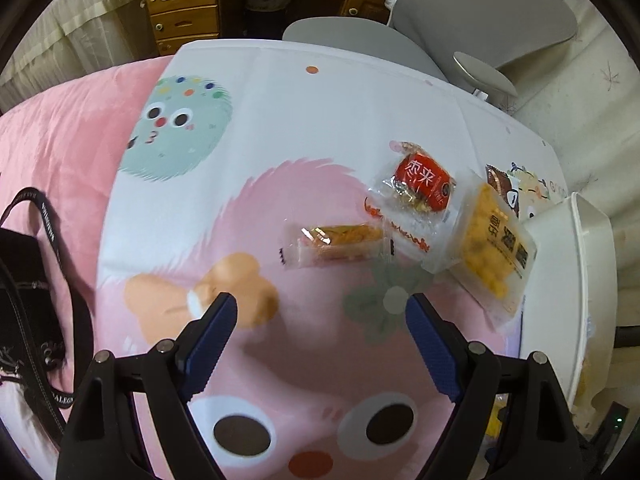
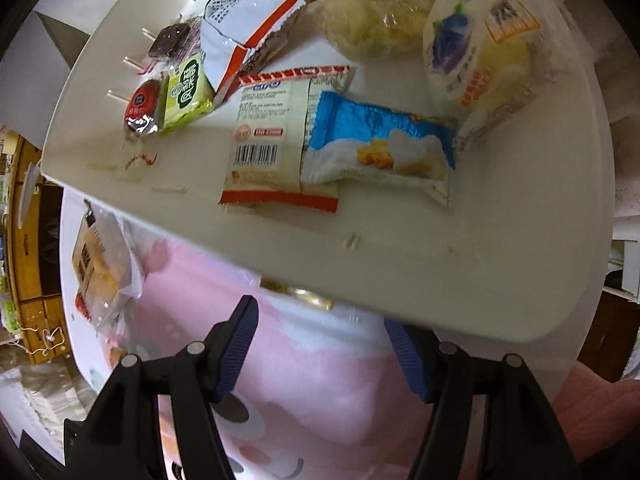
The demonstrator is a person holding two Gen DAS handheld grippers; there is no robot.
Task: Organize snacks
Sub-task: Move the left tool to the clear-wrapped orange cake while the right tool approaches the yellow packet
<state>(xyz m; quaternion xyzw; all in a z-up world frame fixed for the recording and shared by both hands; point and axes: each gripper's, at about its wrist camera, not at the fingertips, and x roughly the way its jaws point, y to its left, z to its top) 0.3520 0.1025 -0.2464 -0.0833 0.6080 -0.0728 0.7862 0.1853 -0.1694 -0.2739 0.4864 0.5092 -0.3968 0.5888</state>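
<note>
On the cartoon-print cloth lie an orange snack in a clear wrapper, a red packet, a yellow snack bag and a brown packet. My left gripper hovers open just short of the orange snack, holding nothing. A white bin holds several snacks, among them a blue-and-white packet, a barcode packet and a green packet. My right gripper stands open beside the bin's near rim, which covers its right fingertip. A gold wrapper peeks out under that rim.
The white bin stands at the cloth's right edge. A black bag with straps rests on the pink blanket at the left. A grey chair and wooden drawers stand beyond the far edge.
</note>
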